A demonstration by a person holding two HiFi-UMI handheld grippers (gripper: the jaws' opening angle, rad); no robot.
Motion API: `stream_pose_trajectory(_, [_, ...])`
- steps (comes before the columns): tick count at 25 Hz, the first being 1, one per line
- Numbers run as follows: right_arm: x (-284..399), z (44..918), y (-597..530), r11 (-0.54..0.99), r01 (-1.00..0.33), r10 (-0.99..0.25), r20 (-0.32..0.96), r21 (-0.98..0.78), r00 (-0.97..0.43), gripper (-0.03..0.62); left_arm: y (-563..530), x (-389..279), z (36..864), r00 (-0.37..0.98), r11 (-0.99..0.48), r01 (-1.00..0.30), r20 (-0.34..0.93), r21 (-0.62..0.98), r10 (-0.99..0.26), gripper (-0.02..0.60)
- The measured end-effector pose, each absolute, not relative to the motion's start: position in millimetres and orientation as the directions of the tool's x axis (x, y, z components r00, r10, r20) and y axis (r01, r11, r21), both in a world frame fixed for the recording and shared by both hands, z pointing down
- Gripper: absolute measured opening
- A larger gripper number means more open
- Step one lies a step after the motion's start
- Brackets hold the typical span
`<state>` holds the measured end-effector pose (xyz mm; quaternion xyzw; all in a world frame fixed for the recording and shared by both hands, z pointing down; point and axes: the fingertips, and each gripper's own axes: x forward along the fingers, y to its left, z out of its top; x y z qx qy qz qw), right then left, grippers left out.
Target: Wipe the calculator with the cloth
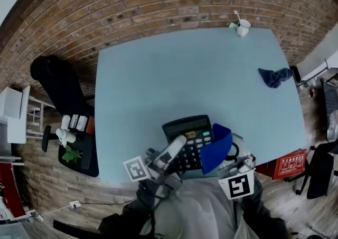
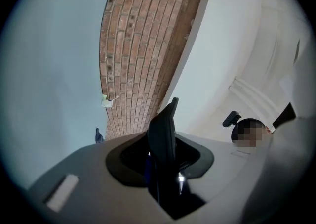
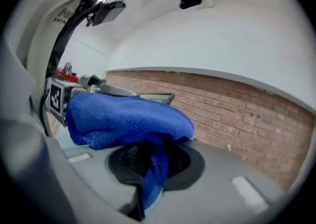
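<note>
A black calculator (image 1: 187,136) is lifted above the near edge of the light-blue table (image 1: 158,74), its display tilted toward the far side. My left gripper (image 1: 173,151) is shut on its near left part; in the left gripper view the calculator (image 2: 163,134) stands edge-on between the jaws. A bright blue cloth (image 1: 216,148) lies against the calculator's right side, and my right gripper (image 1: 228,163) is shut on it. In the right gripper view the cloth (image 3: 128,119) bulges over the jaws, with the calculator's edge (image 3: 159,97) just behind it.
A dark blue rag (image 1: 274,77) lies at the table's right side. A white mug (image 1: 243,28) stands at the far right corner. A black chair (image 1: 58,82) is left of the table, a red box (image 1: 288,163) on the floor at right. A brick wall is behind.
</note>
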<state>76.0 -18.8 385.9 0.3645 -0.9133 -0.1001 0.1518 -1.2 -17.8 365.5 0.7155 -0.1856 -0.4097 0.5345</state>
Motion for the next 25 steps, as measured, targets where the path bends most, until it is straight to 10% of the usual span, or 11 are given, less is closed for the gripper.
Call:
stream_pose_trajectory(3, [87.2,383.8,-24.7,0.732,-0.681,-0.675,0.143,0.008,-0.724,0.044,-13.0,6.0,363.3,0.639,-0.375,0.192,-0.405,0.907,-0.654,0.132])
stream_pose_trajectory(11, [111.0,321.9,-59.3,0.801,-0.595,-0.599,-0.056,-0.07,-0.799,0.044,-2.8,26.4,374.0,0.806,-0.45,0.032,-0.289,0.893,-0.516,0.132])
stream_pose_trajectory(25, [11.0,327.7,-21.4,0.941,-0.107,-0.232,0.382,0.321,-0.894,0.044,-0.5,65.5,402.5,0.896,-0.559,-0.294,0.021,0.776,-0.443,0.13])
